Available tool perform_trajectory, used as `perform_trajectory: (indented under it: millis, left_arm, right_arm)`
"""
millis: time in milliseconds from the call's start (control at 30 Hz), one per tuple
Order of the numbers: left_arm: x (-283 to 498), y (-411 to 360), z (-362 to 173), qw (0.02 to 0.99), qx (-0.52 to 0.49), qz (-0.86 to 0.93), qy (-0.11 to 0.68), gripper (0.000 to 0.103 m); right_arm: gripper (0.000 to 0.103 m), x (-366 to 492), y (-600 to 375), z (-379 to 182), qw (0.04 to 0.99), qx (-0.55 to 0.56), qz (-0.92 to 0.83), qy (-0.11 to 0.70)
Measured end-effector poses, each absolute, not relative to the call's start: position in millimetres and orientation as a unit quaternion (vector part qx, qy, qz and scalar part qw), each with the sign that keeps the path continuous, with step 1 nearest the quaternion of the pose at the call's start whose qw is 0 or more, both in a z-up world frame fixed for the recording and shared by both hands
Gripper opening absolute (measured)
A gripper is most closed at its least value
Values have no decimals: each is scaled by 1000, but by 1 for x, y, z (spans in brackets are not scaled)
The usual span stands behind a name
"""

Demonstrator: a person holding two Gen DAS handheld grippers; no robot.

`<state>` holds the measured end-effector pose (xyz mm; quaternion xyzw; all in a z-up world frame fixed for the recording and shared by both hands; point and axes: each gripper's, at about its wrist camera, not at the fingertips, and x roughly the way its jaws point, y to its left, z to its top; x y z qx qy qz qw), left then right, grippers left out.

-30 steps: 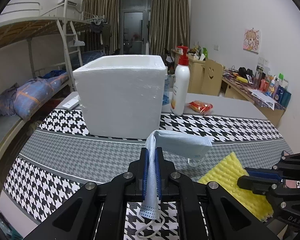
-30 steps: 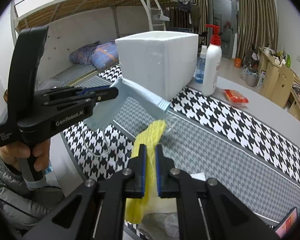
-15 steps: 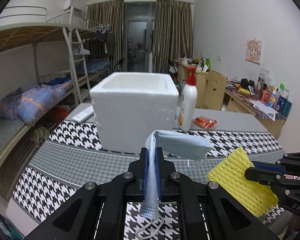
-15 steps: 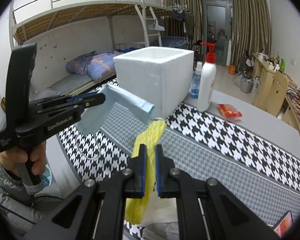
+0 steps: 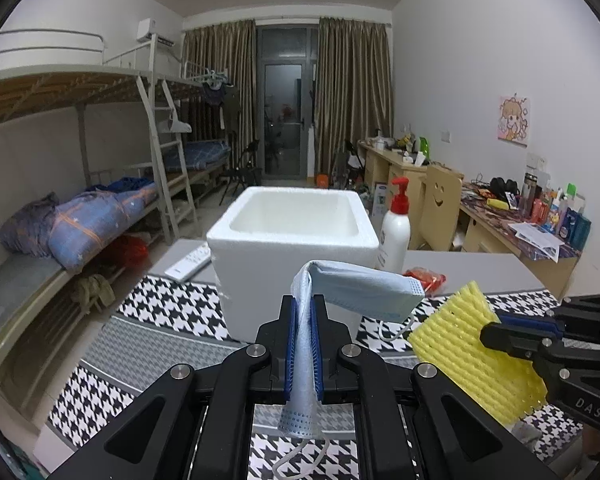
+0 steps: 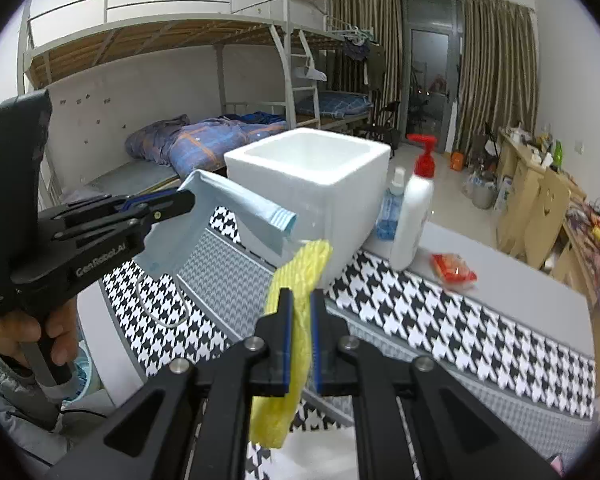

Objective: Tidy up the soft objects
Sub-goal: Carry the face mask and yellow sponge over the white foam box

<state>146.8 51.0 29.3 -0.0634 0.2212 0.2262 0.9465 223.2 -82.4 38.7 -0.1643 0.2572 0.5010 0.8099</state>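
My left gripper (image 5: 303, 308) is shut on a light blue face mask (image 5: 360, 290), which folds over its tips and hangs below with an ear loop dangling. From the right wrist view the same mask (image 6: 240, 210) shows at the left, pinched by the left gripper (image 6: 184, 200) that a hand holds. My right gripper (image 6: 299, 300) is shut on a yellow foam sheet (image 6: 296, 276); this foam sheet (image 5: 464, 332) also appears at the lower right of the left wrist view. A white foam box (image 5: 296, 248) stands open-topped on the table just beyond both grippers, its inside bare as far as I see.
A white pump bottle with a red top (image 5: 395, 232) and a red snack packet (image 5: 426, 278) sit right of the box. A remote control (image 5: 188, 265) lies to its left. The table carries a houndstooth cloth (image 6: 440, 308). Bunk beds stand at the left, cluttered desks at the right.
Both grippers have risen with their loads, so the box's open top now shows. The mask and the yellow foam stay pinched as before.
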Motion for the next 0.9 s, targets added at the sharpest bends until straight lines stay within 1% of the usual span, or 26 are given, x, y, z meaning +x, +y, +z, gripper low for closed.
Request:
perform_trajectory:
  millis: [900]
  left_arm:
    - [183, 75, 69, 952, -36, 228, 201, 8]
  right_arm:
    - [10, 259, -58, 76, 841, -130, 470, 234]
